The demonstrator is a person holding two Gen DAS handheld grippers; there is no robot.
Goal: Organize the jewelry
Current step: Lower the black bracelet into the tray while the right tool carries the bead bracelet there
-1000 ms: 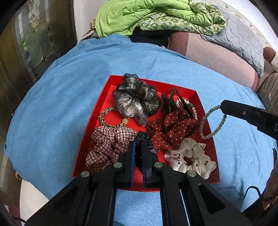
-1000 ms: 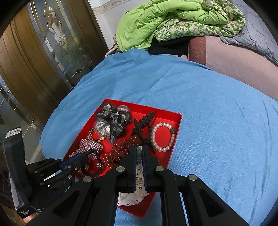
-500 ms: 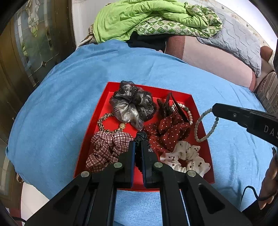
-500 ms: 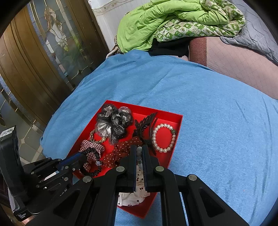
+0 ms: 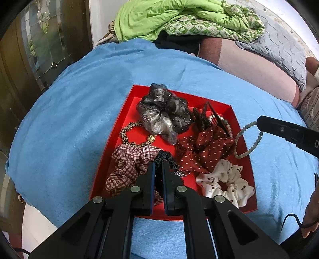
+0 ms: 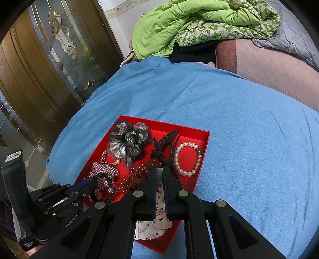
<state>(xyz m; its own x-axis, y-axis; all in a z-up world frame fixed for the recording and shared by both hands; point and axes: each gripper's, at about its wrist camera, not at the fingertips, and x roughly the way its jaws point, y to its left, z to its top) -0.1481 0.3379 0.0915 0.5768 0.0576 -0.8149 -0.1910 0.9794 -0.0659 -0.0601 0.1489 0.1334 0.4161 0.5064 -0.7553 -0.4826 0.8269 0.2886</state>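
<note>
A red tray (image 5: 123, 127) (image 6: 205, 143) lies on a blue cloth, filled with hair ties and jewelry. My left gripper (image 5: 157, 165) (image 6: 87, 180) is shut on a black frilly scrunchie (image 5: 165, 157) (image 6: 99, 176), held just above the tray's near left part by the plaid scrunchie (image 5: 127, 165). My right gripper (image 6: 159, 169) (image 5: 259, 122) is shut on a grey-green bead bracelet (image 5: 247, 139) (image 6: 159, 177), which dangles over the tray's right edge. A pearl bracelet (image 6: 187, 157) rests in the tray's far right corner.
Also in the tray are a grey-black organza scrunchie (image 5: 163, 117), a leopard-print tie (image 5: 127, 133), a red dotted scrunchie (image 5: 203, 151), a white cherry-print scrunchie (image 5: 225, 183) and a black hair claw (image 6: 165, 143). Folded green bedding (image 5: 179, 18) sits beyond the cloth; a glazed door (image 6: 39, 65) stands left.
Hardly anything: the left wrist view drifts slightly over the tray. Both grippers stay shut on their items in much the same places.
</note>
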